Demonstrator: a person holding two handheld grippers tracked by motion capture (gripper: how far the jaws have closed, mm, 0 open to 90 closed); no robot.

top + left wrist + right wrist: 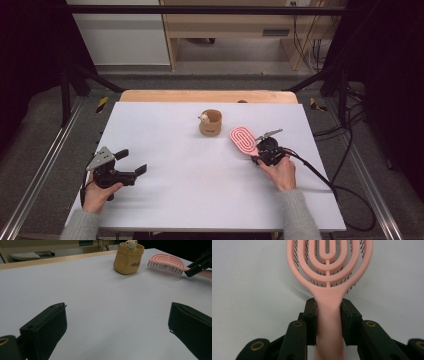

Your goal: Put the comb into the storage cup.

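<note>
Right now the right gripper has its two black jaws pressed against either side of the handle of a pink hairbrush, so the brush is clamped between the pads. Seen from the high view, the hairbrush lies on the right half of the white table, its oval head pointing away from the person and a little to the left, with the right gripper at the handle end and the person's right hand behind it. In the left gripper view the brush has its bristles facing down toward the table top. A small tan cup with a little pale figure at its rim stands just beside the brush head, toward the far middle of the table, apart from it. The left gripper rests well away at the near left, held in the left hand, its jaws spread wide with nothing but bare table between them.
</note>
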